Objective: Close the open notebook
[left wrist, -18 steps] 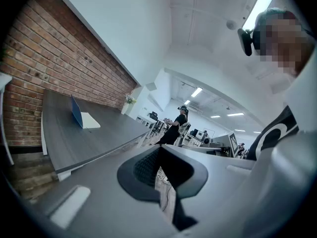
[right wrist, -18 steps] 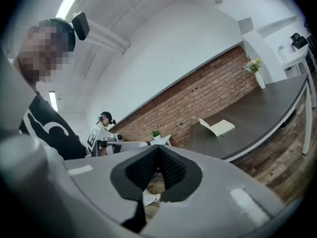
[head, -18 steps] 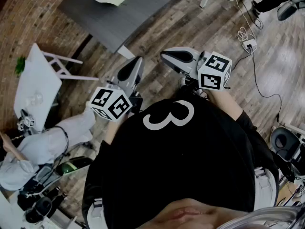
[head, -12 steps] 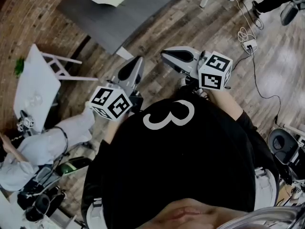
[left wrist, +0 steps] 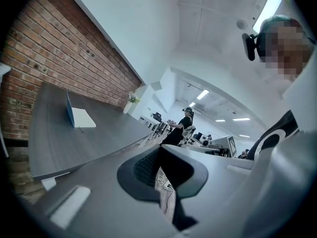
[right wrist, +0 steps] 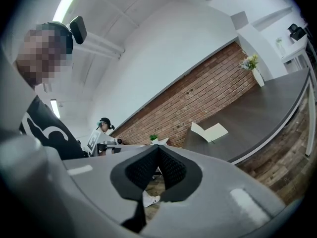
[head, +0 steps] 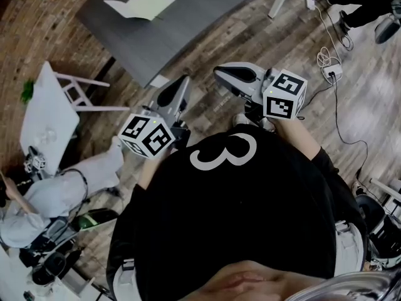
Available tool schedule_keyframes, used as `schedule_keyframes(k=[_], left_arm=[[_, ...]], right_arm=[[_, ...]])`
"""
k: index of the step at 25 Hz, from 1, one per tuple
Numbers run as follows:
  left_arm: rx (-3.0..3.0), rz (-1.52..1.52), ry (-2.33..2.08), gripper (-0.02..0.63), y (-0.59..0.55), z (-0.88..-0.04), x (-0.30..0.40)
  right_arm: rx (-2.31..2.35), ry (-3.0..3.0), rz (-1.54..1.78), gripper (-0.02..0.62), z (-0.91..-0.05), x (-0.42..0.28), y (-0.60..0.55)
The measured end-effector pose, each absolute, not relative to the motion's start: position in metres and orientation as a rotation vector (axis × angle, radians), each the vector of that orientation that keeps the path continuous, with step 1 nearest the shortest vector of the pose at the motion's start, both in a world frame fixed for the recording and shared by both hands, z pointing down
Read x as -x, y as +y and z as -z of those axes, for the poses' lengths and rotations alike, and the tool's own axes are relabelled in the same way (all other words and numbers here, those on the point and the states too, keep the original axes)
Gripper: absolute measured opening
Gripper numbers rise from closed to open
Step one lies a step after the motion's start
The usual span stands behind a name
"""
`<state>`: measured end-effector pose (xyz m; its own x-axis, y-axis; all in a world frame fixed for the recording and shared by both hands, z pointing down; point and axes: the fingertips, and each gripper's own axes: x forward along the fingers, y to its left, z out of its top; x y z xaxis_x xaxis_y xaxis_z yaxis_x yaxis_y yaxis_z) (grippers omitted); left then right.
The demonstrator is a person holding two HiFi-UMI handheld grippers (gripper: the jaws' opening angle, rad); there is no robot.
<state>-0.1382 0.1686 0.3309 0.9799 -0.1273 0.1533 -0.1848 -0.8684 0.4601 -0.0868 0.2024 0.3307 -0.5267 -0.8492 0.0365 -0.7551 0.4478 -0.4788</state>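
Left hand-held gripper (head: 182, 82) well apart from open notebook (head: 141, 2)

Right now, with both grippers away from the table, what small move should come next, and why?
Probably step toward the dark grey table: the open pale notebook lies on it, far beyond the left gripper and right gripper, both shut and empty.

Black shirt (head: 250, 231) shows a white 3 (head: 249, 148); left claw (head: 178, 86) and right claw (head: 227, 75) are grey.
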Motion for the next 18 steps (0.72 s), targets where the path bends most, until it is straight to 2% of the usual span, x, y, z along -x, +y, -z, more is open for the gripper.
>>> schedule_keyframes(k=[9, 18], left_arm=[[-2.668, -0.111, -0.28, 0.015, 0.152, -0.32, 0.068], [-2.647, -0.106, -0.428, 0.011, 0.134, -0.323, 0.034]], right_arm=[[1.317, 2.553, 0.661, 0.0, -0.326, 0.018, 0.178], [1.235, 2.621, 0.663, 0.002, -0.322, -0.018, 0.154]])
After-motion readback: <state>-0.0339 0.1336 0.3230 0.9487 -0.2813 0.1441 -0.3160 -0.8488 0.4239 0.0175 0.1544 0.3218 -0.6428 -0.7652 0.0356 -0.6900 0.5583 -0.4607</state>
